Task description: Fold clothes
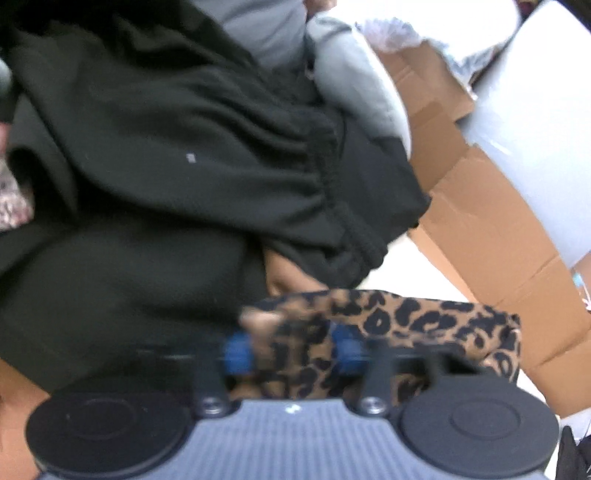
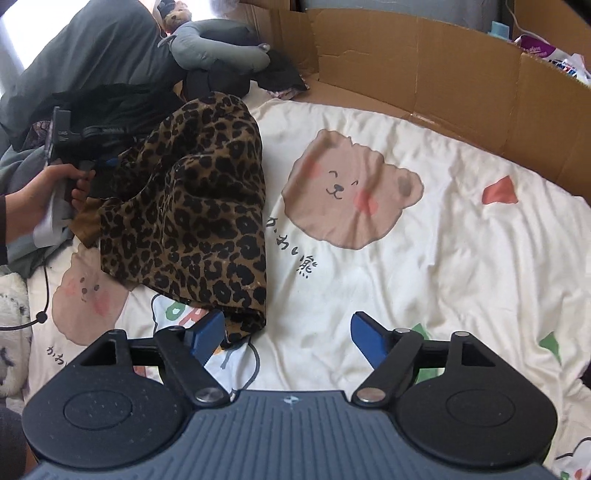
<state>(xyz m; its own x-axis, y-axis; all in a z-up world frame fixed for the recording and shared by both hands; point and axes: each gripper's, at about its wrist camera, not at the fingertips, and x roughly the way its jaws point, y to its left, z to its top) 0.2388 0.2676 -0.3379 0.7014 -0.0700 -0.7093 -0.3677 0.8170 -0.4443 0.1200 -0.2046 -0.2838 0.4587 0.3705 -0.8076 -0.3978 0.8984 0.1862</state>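
A leopard-print garment (image 2: 199,206) lies bunched on the left of a cream bear-print sheet (image 2: 406,266). In the left wrist view my left gripper (image 1: 291,350) has its blue pads (image 1: 236,354) closed on a fold of this leopard fabric (image 1: 406,321); the picture is blurred. The right wrist view shows that same left gripper (image 2: 109,162) at the garment's far-left edge, held by a hand (image 2: 40,199). My right gripper (image 2: 288,338) stands open above the sheet. The garment's near corner (image 2: 243,321) lies just beside its left finger (image 2: 208,336), with nothing between the pads.
A heap of black clothes (image 1: 166,166) and a grey pillow (image 1: 354,81) lie behind the leopard garment. Cardboard walls (image 2: 406,55) border the sheet at the back and right. A grey neck pillow (image 2: 221,48) and a small teddy bear (image 2: 177,18) sit at the far left.
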